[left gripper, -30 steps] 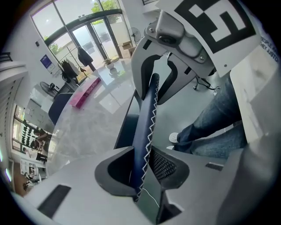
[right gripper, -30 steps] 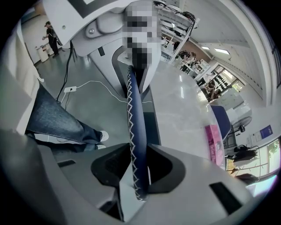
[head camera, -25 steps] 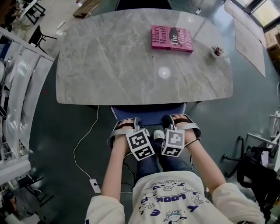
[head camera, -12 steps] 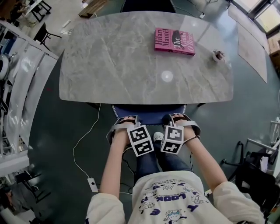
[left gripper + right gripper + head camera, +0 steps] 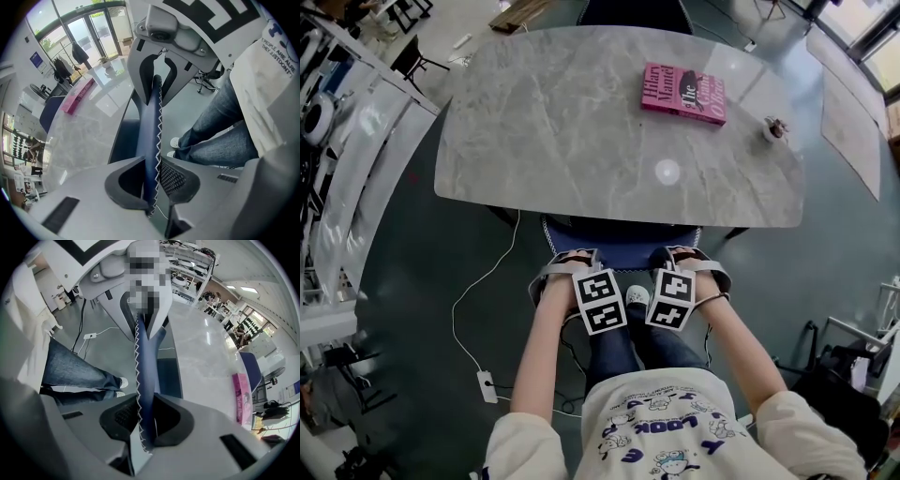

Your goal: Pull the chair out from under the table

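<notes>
A dark blue chair (image 5: 619,242) with white zigzag stitching is tucked under the near edge of the grey marble table (image 5: 562,122). Its back faces me. My left gripper (image 5: 570,264) and right gripper (image 5: 686,261) sit side by side on the back's top edge and point steeply down. Both pairs of jaws have just been closing, with that edge between them. In the left gripper view the padded edge (image 5: 152,122) runs between the pads of the left gripper (image 5: 152,180). The right gripper (image 5: 143,420) clamps the same edge (image 5: 143,366).
A pink book (image 5: 682,92) and a small object (image 5: 773,128) lie on the table's far right. Another chair (image 5: 633,11) stands at the far side. A white cable with a power strip (image 5: 486,384) lies on the floor at my left. My legs stand close behind the chair.
Both grippers stay on the chair's back at the same spots. The head view has shifted a little, so the table sits slightly to the right.
</notes>
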A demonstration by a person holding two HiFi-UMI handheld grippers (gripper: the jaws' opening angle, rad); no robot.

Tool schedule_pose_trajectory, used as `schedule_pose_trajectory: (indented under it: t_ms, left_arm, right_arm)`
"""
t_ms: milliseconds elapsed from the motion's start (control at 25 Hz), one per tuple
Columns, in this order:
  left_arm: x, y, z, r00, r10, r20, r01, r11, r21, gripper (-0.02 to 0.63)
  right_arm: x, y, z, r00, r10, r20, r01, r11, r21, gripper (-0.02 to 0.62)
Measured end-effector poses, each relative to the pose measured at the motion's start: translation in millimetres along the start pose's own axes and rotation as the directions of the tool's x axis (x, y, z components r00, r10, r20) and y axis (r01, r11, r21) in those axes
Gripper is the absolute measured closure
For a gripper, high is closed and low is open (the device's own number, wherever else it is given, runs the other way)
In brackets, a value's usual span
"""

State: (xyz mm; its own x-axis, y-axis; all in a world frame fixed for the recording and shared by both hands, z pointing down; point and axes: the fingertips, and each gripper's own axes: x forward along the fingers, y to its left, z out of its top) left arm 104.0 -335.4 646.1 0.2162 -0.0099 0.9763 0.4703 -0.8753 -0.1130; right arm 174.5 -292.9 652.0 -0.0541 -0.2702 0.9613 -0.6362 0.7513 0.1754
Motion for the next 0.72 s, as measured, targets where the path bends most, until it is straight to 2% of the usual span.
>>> schedule_pose_trajectory:
  t_ms: [360, 720]
  left_arm:
    - [-7, -28, -6, 1.000, -0.001, -0.001, 0.001, 1.000, -0.025, 0.528]
    - [-16, -68, -16, 1.000, -0.003, 0.008, 0.003, 0.999, -0.045, 0.528]
  right_arm:
    - [-7, 27, 2, 0.999, 0.029, 0.026, -0.028, 0.999, -0.034, 0.523]
    - [-15, 73, 7, 0.998, 0.053, 0.030, -0.053, 0.998, -0.018, 0.523]
